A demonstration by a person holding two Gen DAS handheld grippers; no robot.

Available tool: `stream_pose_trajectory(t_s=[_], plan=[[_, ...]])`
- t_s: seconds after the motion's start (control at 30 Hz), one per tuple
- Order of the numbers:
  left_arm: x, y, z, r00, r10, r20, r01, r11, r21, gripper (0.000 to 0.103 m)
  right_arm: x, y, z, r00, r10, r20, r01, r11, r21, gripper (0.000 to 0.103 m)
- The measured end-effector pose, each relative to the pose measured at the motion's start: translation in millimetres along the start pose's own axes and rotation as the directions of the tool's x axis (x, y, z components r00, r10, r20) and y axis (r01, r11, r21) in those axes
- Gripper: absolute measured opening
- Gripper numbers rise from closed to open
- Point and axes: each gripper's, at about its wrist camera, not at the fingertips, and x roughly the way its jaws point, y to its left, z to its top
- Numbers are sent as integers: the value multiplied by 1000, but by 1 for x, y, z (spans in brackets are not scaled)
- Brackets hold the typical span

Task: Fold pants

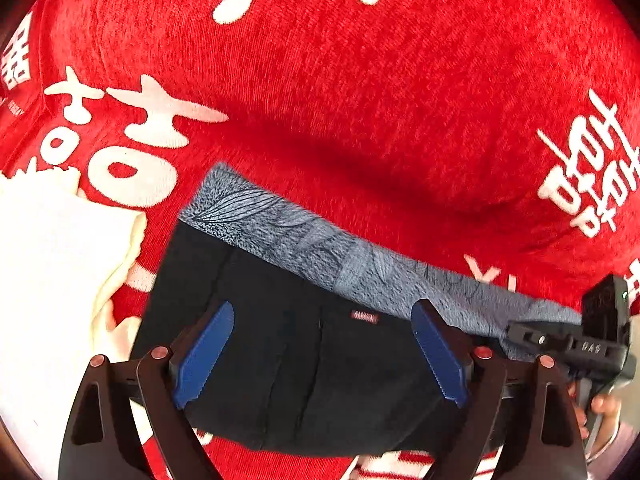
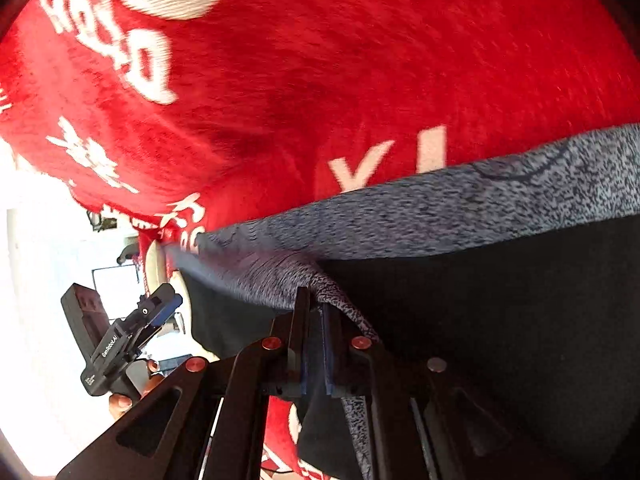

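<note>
Left gripper (image 1: 324, 356) spread wide, hovering above black pants (image 1: 280, 360) lying on red blanket (image 1: 360, 100). Right gripper (image 2: 316, 316) clenched on grey patterned waistband (image 2: 440, 216), far-right corner.

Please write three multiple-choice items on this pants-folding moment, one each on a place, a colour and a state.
1. Where does the white cloth lie in the left wrist view?
A. left of the pants
B. on top of the pants
C. beyond the waistband

2. What colour is the waistband of the black pants?
A. mottled grey
B. plain white
C. red

3. How do the two grippers stand?
A. both open
B. left gripper open, right gripper shut on the waistband
C. both shut

Key: 1 A, it lies on the red blanket beside them; 2 A, a speckled grey band; 3 B, the left fingers are spread, the right ones pinch cloth.
</note>
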Motion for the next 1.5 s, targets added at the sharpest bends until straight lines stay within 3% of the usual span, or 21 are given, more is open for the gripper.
stream_pose_trajectory(t_s=[0.07, 0.2, 0.23, 0.33, 0.47, 0.67, 0.9, 1.07, 1.23, 1.37, 1.47, 1.5], plan=[[4, -4, -4, 999, 41, -26, -40, 999, 25, 91, -4, 10, -2, 1000, -28, 2, 28, 999, -29, 14], [6, -34, -28, 993, 108, -53, -100, 987, 129, 91, -24, 31, -14, 997, -63, 51, 67, 996, -67, 67], [5, -44, -38, 991, 118, -57, -108, 981, 160, 91, -34, 36, -20, 993, -90, 81, 96, 993, -70, 75], [1, -79, -67, 990, 116, -81, -93, 963, 252, 91, -61, 42, -44, 974, -179, 137, 191, 978, -79, 75], [-3, -125, -110, 983, 37, -178, 21, 950, 313, 91, -105, 23, -87, 928, -323, 187, 341, 937, -73, 75], [-8, -200, -173, 953, -62, -296, 184, 896, 405, 91, -168, -24, -176, 867, -444, 229, 436, 896, 84, 75], [-3, -263, -221, 914, -145, -380, 323, 825, 464, 91, -222, -87, -304, 800, -544, 254, 428, 814, 392, 75], [-2, -279, -234, 907, -169, -386, 352, 809, 471, 91, -235, -127, -372, 769, -583, 261, 392, 753, 528, 75], [0, -286, -247, 916, -133, -378, 326, 794, 513, 91, -235, -150, -395, 782, -549, 296, 340, 773, 536, 75], [12, -290, -253, 912, -119, -393, 317, 812, 490, 91, -220, -155, -400, 804, -507, 309, 315, 806, 502, 74], [18, -295, -256, 910, -118, -398, 313, 826, 469, 91, -215, -168, -399, 836, -443, 325, 260, 840, 477, 67], [19, -297, -257, 908, -117, -402, 313, 829, 463, 90, -213, -172, -396, 846, -424, 323, 244, 847, 473, 59]])
